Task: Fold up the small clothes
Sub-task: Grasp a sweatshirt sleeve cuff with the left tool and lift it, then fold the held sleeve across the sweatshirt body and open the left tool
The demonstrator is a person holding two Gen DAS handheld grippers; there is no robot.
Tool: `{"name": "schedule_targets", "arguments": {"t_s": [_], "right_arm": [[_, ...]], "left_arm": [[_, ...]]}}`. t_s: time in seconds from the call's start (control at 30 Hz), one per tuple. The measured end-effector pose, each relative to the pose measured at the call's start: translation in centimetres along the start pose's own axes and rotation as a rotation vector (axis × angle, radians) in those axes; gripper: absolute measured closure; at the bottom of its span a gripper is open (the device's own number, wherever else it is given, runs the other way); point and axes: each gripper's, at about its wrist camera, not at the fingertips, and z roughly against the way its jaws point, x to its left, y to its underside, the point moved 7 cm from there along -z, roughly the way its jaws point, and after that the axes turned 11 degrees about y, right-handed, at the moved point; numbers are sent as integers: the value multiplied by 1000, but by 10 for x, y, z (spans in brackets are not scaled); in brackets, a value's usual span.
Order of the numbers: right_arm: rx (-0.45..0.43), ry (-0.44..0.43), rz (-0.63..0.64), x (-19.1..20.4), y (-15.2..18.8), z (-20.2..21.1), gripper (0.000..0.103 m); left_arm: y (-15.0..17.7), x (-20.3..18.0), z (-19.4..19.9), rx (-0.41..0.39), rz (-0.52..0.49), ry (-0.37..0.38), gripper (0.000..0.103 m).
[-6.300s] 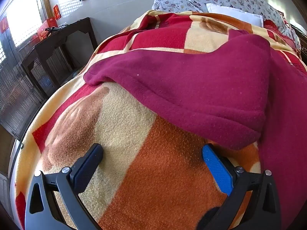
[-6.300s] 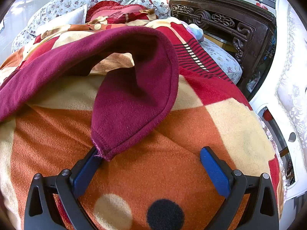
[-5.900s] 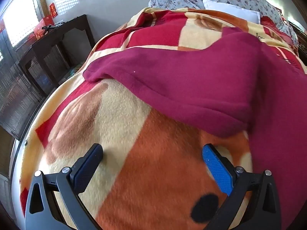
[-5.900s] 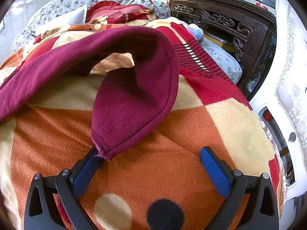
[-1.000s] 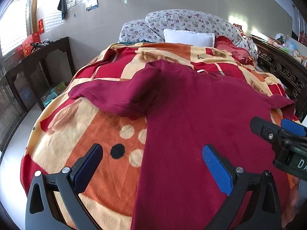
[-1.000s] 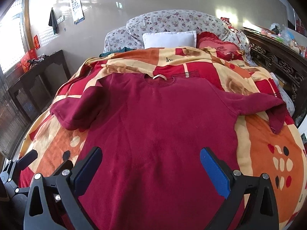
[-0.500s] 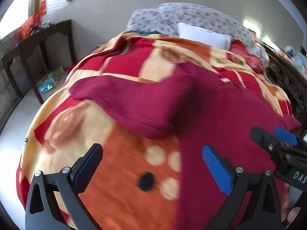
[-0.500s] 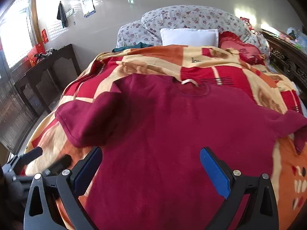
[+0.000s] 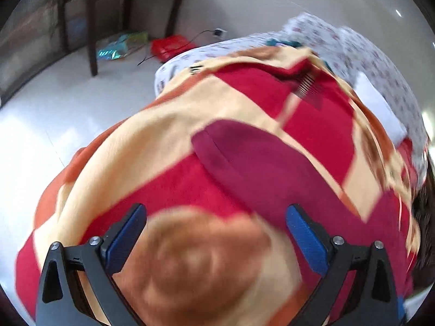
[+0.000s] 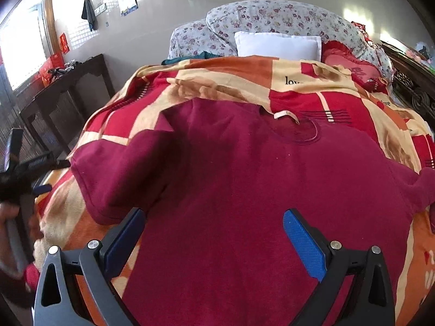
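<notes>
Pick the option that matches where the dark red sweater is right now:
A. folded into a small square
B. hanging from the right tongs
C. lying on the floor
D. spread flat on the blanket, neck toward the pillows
D: the sweater lies spread on the blanket, its neck toward the white pillow, and the right tongs are open and empty above it.

Bright window daylight, glossy wall glare, left view motion-blurred, fisheye edges
</notes>
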Motion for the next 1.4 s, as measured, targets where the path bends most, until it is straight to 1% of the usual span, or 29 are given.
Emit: {"name": "schedule_targets", "arguments": {"t_s": [0.07,0.13,0.2,0.23,0.27,0.3,0.33,0.37,0.4,0.47,0.53,0.6,0.67,0.73,0.83,0.9,0.93,1.0,1.03,1.1,1.17,1.2,1.23,1.3,1.37,1.4], "right_arm": [[19,0,4,-2,2,-6,0],[34,-1,4,-4,3,-11,0],[42,-1,-4,-6,3,-15,0],[46,-2,-9,-7,3,-16,0],[49,-4,-11,-7,3,-17,0],[53,-8,-11,-7,4,-17,0],[58,-15,-10,-7,4,-17,0],[58,-20,-8,-7,4,-16,0],[54,-20,-5,-7,3,-14,0],[42,-12,-2,-10,1,-9,0],[35,-17,-17,-15,-2,-4,0],[32,-24,-33,-19,-3,0,0],[23,-25,-45,-27,-5,6,0],[16,-16,-50,-35,-7,9,0],[14,-13,-67,-51,-9,13,0],[12,-6,-81,-64,-11,16,0],[8,3,-94,-75,-12,18,0],[0,19,-113,-92,-14,21,0],[-2,32,-124,-104,-15,22,0],[5,66,-145,-129,-15,21,0],[19,101,-168,-156,-11,18,0],[26,115,-180,-167,-8,16,0],[37,131,-199,-183,-4,13,0],[52,142,-235,-204,3,11,0],[65,154,-279,-225,10,10,0],[68,157,-297,-235,13,10,0]], "left_arm": [[-12,8,-15,-5,58,3,3],[-19,10,-23,-12,79,6,4],[-23,5,-29,-13,59,6,23],[-24,5,-32,-6,45,6,51],[-23,2,-38,17,25,8,83],[-23,1,-40,28,16,8,91],[-24,0,-39,23,4,5,92],[-26,-1,-33,2,-9,12,95],[-28,-4,-29,-12,-21,14,95],[-38,-12,-7,-64,-53,24,95],[-49,-24,25,-118,-78,53,95],[-62,-43,59,-184,-122,62,95],[-74,-66,100,-260,-173,65,95],[-78,-92,133,-305,-211,95,95],[-70,-134,165,-333,-288,146,95],[-54,-171,178,-333,-354,194,95],[-39,-197,181,-317,-396,239,95],[-17,-233,177,-284,-448,298,95],[2,-260,171,-253,-490,338,95],[29,-294,159,-209,-544,382,95],[62,-334,135,-148,-602,424,95],[84,-356,116,-113,-631,445,95],[100,-367,104,-91,-647,452,95],[139,-388,66,-34,-688,454,95],[177,-400,23,27,-718,430,95],[191,-401,6,61,-722,425,95]]}}
